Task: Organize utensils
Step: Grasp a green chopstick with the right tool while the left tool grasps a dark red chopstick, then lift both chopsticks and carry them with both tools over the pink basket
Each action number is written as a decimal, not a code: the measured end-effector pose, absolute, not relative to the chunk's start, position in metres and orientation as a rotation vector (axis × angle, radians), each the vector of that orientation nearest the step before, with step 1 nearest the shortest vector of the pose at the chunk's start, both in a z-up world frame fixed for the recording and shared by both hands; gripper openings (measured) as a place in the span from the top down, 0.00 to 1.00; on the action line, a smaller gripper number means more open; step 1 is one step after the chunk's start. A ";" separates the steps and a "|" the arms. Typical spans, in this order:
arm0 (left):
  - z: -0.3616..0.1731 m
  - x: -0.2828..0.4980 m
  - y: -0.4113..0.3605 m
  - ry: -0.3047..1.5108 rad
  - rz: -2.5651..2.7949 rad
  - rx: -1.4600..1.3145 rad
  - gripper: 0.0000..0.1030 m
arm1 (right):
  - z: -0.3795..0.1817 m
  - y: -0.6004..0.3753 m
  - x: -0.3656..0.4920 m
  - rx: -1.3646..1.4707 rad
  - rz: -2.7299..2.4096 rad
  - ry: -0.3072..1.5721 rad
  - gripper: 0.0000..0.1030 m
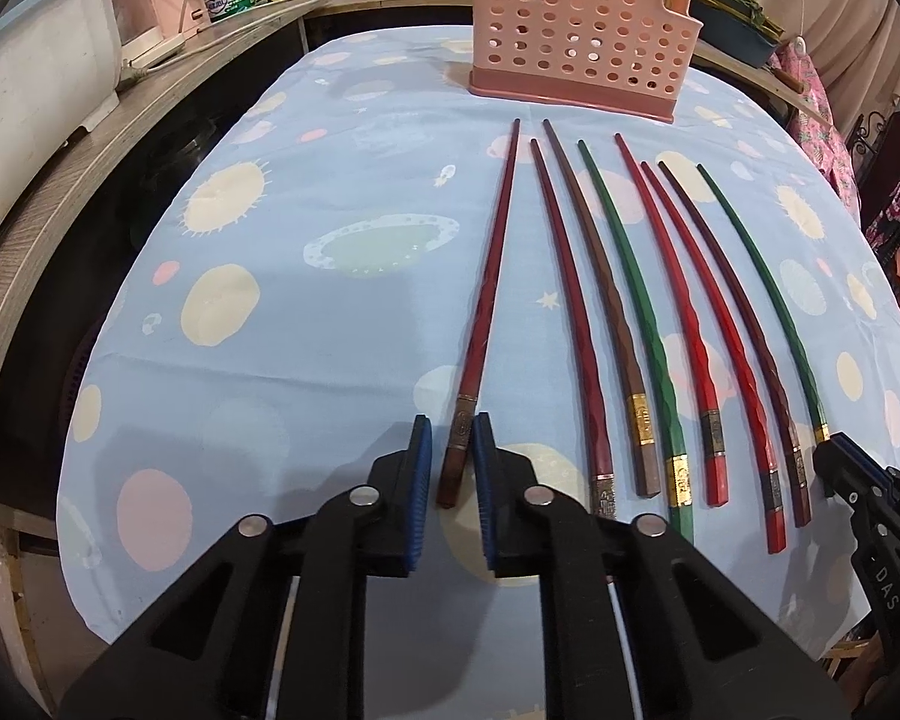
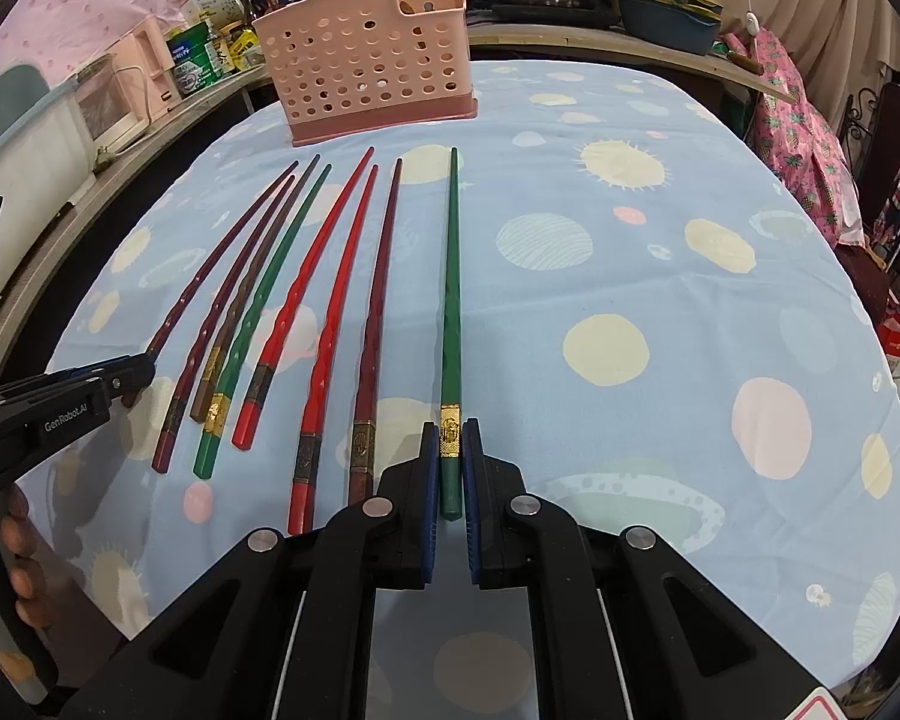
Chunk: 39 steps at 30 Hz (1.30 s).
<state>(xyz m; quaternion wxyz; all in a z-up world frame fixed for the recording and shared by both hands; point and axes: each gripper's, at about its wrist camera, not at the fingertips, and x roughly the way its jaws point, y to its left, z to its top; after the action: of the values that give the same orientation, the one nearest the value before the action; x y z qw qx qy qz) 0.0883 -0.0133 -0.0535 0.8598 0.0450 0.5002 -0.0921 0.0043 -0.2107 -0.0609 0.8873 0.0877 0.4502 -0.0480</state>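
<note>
Left claw pinched dark red chopstick, right claw clamped green chopstick (both flat on bench). Risk: thin sticks pivoting, missing pink holder.

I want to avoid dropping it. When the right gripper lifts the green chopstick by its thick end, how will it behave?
The green chopstick looks rigid, so it should not bend. The right gripper clamps it near the gold band, far from the middle, so the long thin tip may droop or pivot. Its glossy surface could slip in the pads.
</note>
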 end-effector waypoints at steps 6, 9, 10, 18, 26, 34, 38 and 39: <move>-0.053 0.088 -0.011 1.058 -0.195 0.088 0.91 | -0.060 -0.212 0.004 0.193 -0.098 0.935 0.93; -0.053 0.088 -0.009 1.063 -0.195 0.080 0.91 | -0.057 -0.214 0.002 0.196 -0.101 0.927 0.93; -0.053 0.088 -0.009 1.064 -0.193 0.076 0.91 | -0.056 -0.216 0.002 0.198 -0.104 0.922 0.93; -0.035 0.086 0.001 1.037 -0.190 0.048 0.91 | -0.037 -0.228 -0.001 0.217 -0.130 0.873 0.93; 0.004 0.089 0.015 0.971 -0.197 -0.003 0.92 | 0.003 -0.242 -0.001 0.252 -0.135 0.776 0.93; 0.054 0.102 0.026 0.883 -0.191 -0.042 0.92 | 0.059 -0.263 0.011 0.293 -0.137 0.644 0.93; 0.078 0.119 0.029 0.842 -0.188 -0.061 0.92 | 0.083 -0.273 0.023 0.313 -0.127 0.590 0.93; 0.084 0.124 0.028 0.832 -0.187 -0.063 0.92 | 0.088 -0.275 0.026 0.313 -0.128 0.577 0.93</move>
<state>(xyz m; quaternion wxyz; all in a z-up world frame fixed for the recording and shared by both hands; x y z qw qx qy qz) 0.1240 0.0277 0.0837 0.9100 -0.0307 0.4033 -0.0908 0.0264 -0.2748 0.0876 0.9445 0.1538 0.2834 -0.0628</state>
